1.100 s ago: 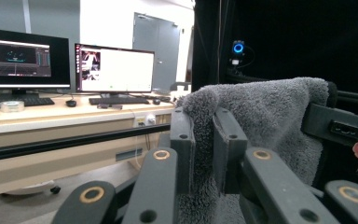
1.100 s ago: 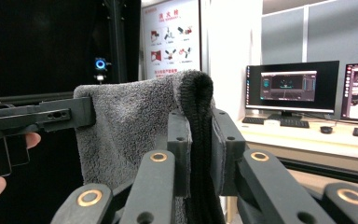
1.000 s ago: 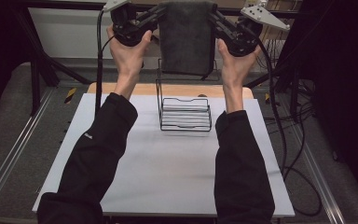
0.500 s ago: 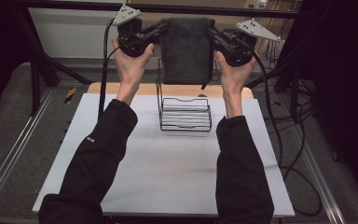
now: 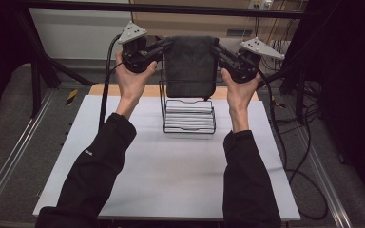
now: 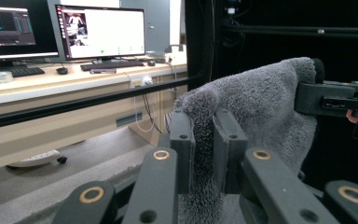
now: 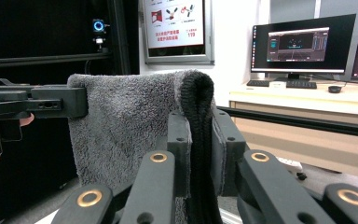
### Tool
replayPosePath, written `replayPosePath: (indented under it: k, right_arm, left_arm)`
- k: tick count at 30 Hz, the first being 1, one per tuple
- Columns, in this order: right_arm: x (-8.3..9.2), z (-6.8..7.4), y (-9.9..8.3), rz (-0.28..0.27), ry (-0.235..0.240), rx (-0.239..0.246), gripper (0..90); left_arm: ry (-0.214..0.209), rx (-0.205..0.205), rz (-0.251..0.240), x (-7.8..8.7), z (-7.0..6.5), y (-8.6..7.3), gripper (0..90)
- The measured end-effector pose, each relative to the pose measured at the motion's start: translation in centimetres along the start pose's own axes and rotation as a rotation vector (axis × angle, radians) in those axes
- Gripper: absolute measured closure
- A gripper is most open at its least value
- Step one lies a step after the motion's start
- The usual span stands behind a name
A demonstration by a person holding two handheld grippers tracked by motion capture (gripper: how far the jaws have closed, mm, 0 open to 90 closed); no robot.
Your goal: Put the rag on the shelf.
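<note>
Towel, dark grey terry, hangs folded between both grippers, held up over the far end of the table. Left gripper pinches its upper left corner; in the left gripper view the two black jaws clamp a fold of the pile. Right gripper grips the upper right corner, jaws closed on the doubled edge. Towel's lower edge hangs just above a black wire rack, touching or not I cannot tell. Rack stands upright on the white table, with tall wire uprights at the back. Inside its low basket lies a stack of pale flat items, too small to name. Both hands come in from below in black sleeves.
</note>
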State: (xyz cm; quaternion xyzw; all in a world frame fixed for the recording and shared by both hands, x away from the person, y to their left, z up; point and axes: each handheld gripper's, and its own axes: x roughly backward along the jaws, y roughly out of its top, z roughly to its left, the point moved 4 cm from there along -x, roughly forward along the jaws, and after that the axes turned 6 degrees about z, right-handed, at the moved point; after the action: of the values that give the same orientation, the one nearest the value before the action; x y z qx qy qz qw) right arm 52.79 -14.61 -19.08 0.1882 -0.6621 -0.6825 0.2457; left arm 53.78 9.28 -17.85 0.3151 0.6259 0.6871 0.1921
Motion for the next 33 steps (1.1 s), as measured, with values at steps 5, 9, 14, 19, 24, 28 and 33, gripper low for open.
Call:
replayPosePath:
  k: [5, 9, 14, 19, 24, 28, 33]
  right_arm:
    - [0.3, 0.0, -1.2, 0.005, 0.009, -0.011, 80.4]
    - [0.4, 0.0, -2.0, 0.016, 0.014, -0.01, 80.4]
    - [0.9, -0.1, -2.6, 0.024, 0.03, -0.016, 80.2]
    - [1.4, 0.1, -3.2, 0.033, 0.04, -0.012, 80.0]
    - [1.8, 0.2, -3.6, 0.038, 0.051, -0.013, 80.0]
    - [2.2, 0.5, -4.0, 0.052, 0.066, -0.009, 79.8]
    - [2.8, 0.8, -4.6, 0.077, 0.085, 0.005, 79.6]
  left_arm:
    - [-0.02, -0.005, 0.009, 0.1, -0.5, -0.8, 79.6]
    - [-0.036, 0.001, 0.017, 0.2, -0.7, -1.6, 79.6]
    - [-0.064, -0.011, 0.016, 0.8, -1.2, -2.2, 79.5]
    - [-0.074, -0.028, 0.028, 1.3, -1.8, -2.6, 79.5]
    - [-0.084, -0.029, 0.038, 1.7, -2.2, -3.1, 79.4]
    - [-0.094, -0.02, 0.059, 2.1, -2.5, -3.5, 79.1]
    - [-0.095, -0.019, 0.09, 2.5, -2.9, -4.4, 78.2]
